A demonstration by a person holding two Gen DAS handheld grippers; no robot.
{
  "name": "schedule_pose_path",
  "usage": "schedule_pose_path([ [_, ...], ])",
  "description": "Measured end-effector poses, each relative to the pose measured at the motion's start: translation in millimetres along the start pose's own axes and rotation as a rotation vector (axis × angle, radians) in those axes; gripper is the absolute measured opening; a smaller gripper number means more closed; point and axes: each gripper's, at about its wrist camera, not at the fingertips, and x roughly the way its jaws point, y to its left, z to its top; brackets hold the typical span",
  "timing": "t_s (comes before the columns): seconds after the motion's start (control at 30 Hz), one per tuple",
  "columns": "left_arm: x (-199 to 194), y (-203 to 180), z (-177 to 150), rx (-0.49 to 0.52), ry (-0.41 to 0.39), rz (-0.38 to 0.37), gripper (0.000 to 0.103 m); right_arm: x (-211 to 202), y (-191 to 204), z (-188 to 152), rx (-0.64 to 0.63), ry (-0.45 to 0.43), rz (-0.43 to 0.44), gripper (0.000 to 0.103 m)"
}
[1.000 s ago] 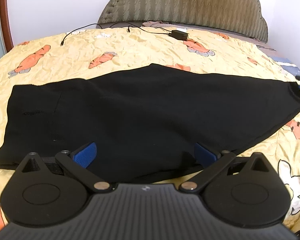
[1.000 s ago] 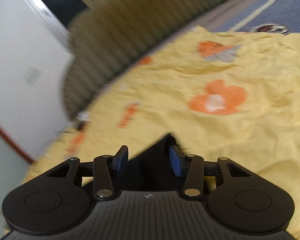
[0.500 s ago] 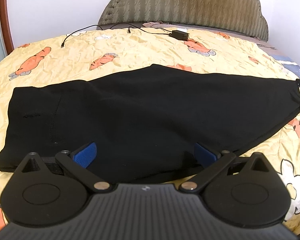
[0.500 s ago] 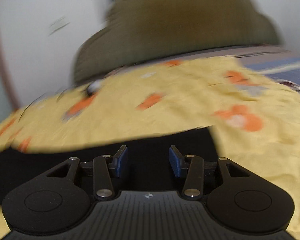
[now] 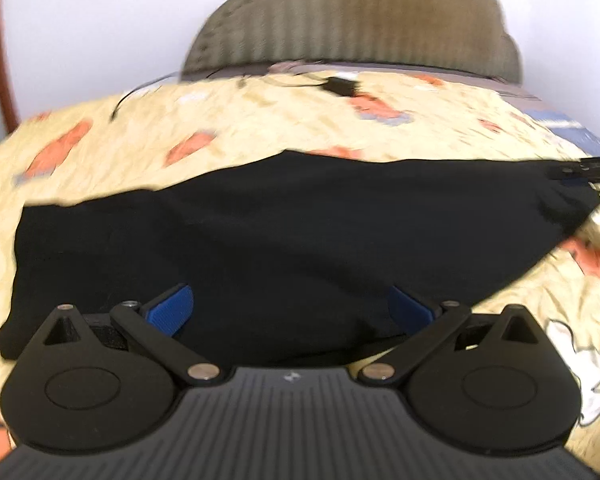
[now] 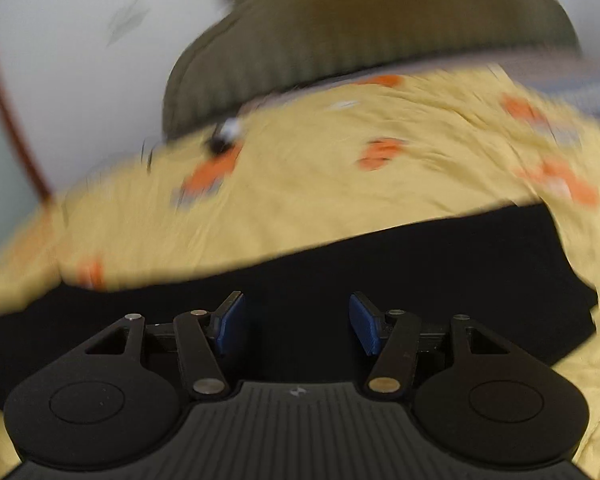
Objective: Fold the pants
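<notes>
Black pants (image 5: 284, 240) lie flat across the bed's yellow carrot-print sheet (image 5: 260, 120), waistband left, leg ends right. Left claw (image 5: 290, 308) spread wide over the near edge, gripping nothing. Right claw (image 6: 296, 320) about half open, just been opening, hovering above the fabric, pads empty.

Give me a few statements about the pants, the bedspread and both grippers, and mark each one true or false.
1. The pants are black. True.
2. The bedspread is plain white. False: it is yellow with orange carrot prints.
3. The left gripper is open over the pants. True.
4. The right gripper is clamped shut on a sock. False: its jaws have just been opening and stand apart over the black fabric, with no sock in view.
5. A black cable lies on the bed near the headboard. True.
</notes>
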Motion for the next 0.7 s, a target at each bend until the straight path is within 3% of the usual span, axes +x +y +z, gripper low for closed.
schedule_pose_path([
  [0.07, 5, -8, -5, 0.024, 0.028, -0.008, 0.103, 3, 37, -12, -0.123, 0.043, -0.031, 0.057],
  [0.13, 4, -14, -14, 0.045, 0.043, -0.053, 0.101, 10, 68, -32, -0.257, 0.154, -0.049, 0.056],
  [0.27, -4, -23, -21, 0.128, 0.007, -0.021, 0.098, -20, 111, -60, -0.462, 0.076, -0.17, 0.057],
  [0.37, -4, -20, -16, 0.089, 0.01, -0.037, 0.098, -43, 139, -61, -0.503, -0.021, -0.107, 0.057],
  [0.43, -3, -21, -15, 0.083, 0.008, -0.045, 0.098, -46, 167, -76, -0.641, -0.064, -0.09, 0.057],
  [0.53, 0, -25, -14, 0.098, 0.001, -0.03, 0.098, -40, 198, -105, -0.879, -0.188, -0.241, 0.057],
  [0.63, 1, -29, -14, 0.106, 0.001, -0.052, 0.098, -32, 207, -122, -1.011, -0.189, -0.275, 0.057],
  [0.7, 6, -31, -13, 0.113, -0.001, -0.05, 0.098, -36, 208, -129, -1.04, -0.186, -0.25, 0.057],
])
